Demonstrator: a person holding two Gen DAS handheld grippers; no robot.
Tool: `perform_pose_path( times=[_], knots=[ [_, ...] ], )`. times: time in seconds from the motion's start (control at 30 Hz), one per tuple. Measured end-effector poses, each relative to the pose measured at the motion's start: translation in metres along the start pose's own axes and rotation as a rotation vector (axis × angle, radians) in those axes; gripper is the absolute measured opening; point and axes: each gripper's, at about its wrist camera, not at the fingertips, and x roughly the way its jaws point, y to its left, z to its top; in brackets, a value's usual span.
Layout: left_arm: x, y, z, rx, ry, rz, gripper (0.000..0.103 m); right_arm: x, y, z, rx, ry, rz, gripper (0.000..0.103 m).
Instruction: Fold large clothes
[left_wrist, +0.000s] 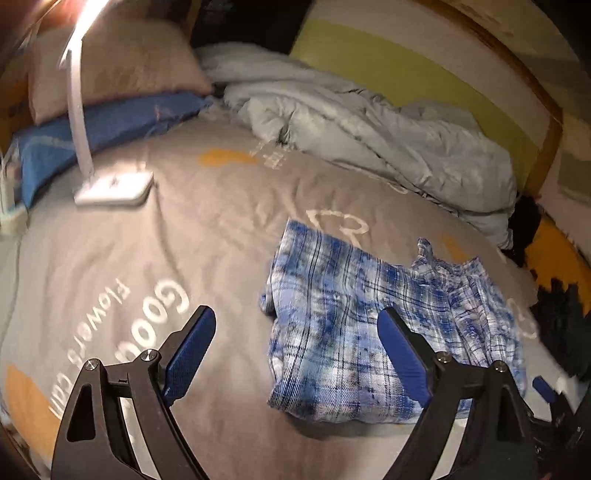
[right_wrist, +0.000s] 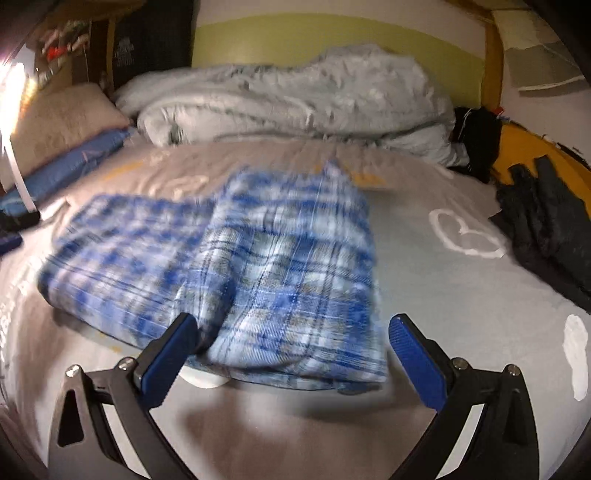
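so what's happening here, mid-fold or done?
A person with a handheld gripper in each hand is folding a blue plaid garment on a bed with a grey cover. It lies in a compact folded bundle. The left gripper and right gripper both stand open over its near edge, holding nothing. A dark pile of clothes waits at the bed's right edge. Whether another fold follows, I can't tell.

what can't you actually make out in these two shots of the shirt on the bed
- Plaid shirt, right wrist view: motion blur hides its folds and edges.
- Shirt's near right corner, left wrist view: covered by the left gripper.
- White thing under the shirt, right wrist view: mostly covered, unidentifiable.
- Dark clothes: cut off by the right edge.
- Lamp: head lost in glare.
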Motion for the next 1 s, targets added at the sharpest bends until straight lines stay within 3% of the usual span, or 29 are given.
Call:
perform_pose_path(
  times=[0.3, 0.4, 0.5, 0.53, 0.63, 0.7, 0.8, 1.0],
  knots=[
    [0.046, 0.027, -0.018, -0.214, 0.226, -0.155, 0.087, -0.031, -0.037, 0.004, 0.058, -0.081, -0.021, 0.103],
    [0.062, 0.031, -0.027, -0.281, 0.295, -0.235, 0.071, -0.029, -0.046, 0.004, 0.093, -0.073, -0.017, 0.103],
    [0.064, 0.026, -0.03, -0.267, 0.29, -0.274, 0.06, -0.026, -0.055, 0.001, 0.123, -0.053, -0.009, 0.103],
    [0.064, 0.024, -0.031, -0.265, 0.28, -0.271, 0.052, -0.026, -0.057, 0.0, 0.125, -0.048, -0.012, 0.103],
    [0.066, 0.034, -0.037, -0.336, 0.257, -0.265, 0.014, -0.025, -0.065, -0.002, 0.121, -0.019, -0.047, 0.103],
    [0.062, 0.034, -0.032, -0.354, 0.225, -0.298, 0.011, -0.026, -0.071, -0.004, 0.128, -0.011, -0.056, 0.103],
    [0.035, 0.006, -0.011, -0.223, 0.106, -0.309, 0.009, -0.03, -0.08, -0.001, 0.135, -0.009, -0.092, 0.103],
    [-0.023, -0.104, 0.025, 0.052, -0.041, -0.368, 0.009, -0.04, -0.105, 0.003, 0.234, -0.01, -0.095, 0.103]
  ],
)
